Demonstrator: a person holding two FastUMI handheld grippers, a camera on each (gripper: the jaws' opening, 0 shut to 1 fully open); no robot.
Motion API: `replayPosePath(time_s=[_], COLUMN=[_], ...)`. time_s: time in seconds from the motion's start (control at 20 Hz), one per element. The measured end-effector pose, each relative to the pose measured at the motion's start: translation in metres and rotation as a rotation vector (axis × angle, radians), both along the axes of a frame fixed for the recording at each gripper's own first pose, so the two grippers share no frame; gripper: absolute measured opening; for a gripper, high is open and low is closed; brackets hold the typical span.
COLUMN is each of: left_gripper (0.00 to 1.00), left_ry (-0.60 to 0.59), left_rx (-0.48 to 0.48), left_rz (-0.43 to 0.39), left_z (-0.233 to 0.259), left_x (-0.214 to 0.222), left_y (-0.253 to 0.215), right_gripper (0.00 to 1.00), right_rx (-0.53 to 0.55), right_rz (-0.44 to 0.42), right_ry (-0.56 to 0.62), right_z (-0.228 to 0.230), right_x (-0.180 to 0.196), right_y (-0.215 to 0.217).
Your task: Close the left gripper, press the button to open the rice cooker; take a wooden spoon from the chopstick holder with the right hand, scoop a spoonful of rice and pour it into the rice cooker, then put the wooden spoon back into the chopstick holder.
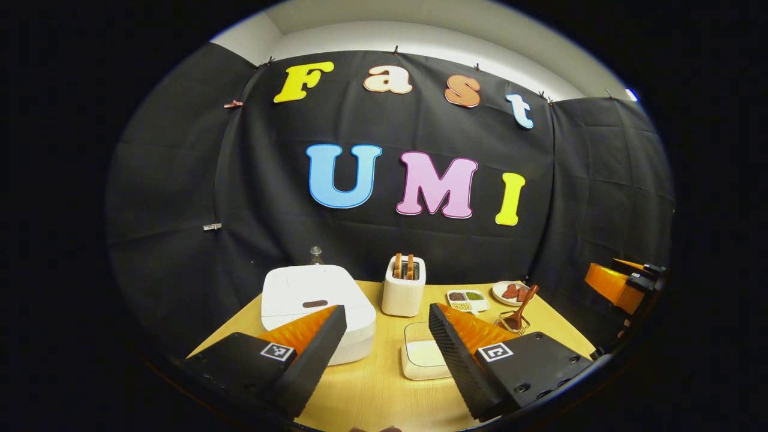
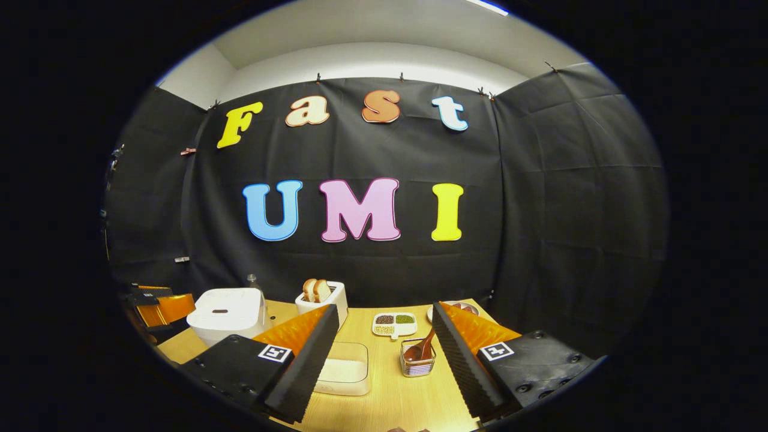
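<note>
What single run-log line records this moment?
left gripper: open | right gripper: open | rice cooker: lid shut | wooden spoon: in chopstick holder

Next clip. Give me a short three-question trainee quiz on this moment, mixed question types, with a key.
1. True or false: the rice cooker lid is already open.
2. Where is the wooden spoon now? A) in the chopstick holder B) between the right gripper fingers C) in the rice container
3. Fill in: the toaster holds slices of ____.

Key: 1 false, the lid is down; the left gripper is open, short of it. 2 A. 3 bread.
</note>
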State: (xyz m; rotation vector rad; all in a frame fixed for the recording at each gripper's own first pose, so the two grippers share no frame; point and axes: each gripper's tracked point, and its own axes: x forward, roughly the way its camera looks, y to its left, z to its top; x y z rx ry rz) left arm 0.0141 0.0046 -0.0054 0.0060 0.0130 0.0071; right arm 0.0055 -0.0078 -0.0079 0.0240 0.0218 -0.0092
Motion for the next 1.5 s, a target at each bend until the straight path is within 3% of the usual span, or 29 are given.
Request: replayPosePath(time_s=[0.4,0.85,0.95,1.2,1.25,1.3,1.4,1.5], left_gripper=[0.95,0.94,0.84,0.42,0.38,0.27,0.17,0.08], left_ry=[0.013,-0.011,0.004,0.067,0.085,0.104,0.14,0.173], left_rx=[0.011,0.018,0.006,0.016,0.007,0.011,0.015,-0.005], left_rz=[-0.032,-0.032,-0.032,0.013,0.024,0.046,0.086,0.061], left_z=[-0.003,0.021,0.029,0.04,0.039,0.038,0.028,0.018], left_x=[-0.008,0.009,0.021,0.065,0.075,0.086,0.104,0.121], left_y=[0.018,0.088,0.097,0.124,0.128,0.134,0.145,0.143], right_gripper=[0.98,0.98,0.98,0.98,0.98,0.98,0.98,0.98], right_rx=[0.014,-0.005,-0.01,-0.028,-0.027,-0.025,-0.017,-0.01], right_rz=[-0.003,-0.046,-0.055,-0.047,-0.048,-0.049,-0.047,-0.046], right_ry=[0.046,0.059,0.038,0.039,0.039,0.046,0.063,0.077], right_z=[-0.007,0.0,0.006,0.001,0.001,-0.002,-0.009,-0.013], right_x=[-0.003,-0.017,-0.015,0.007,0.011,0.015,0.022,0.029], right_y=[0.027,0.032,0.027,0.014,0.008,0.004,-0.001,-0.007])
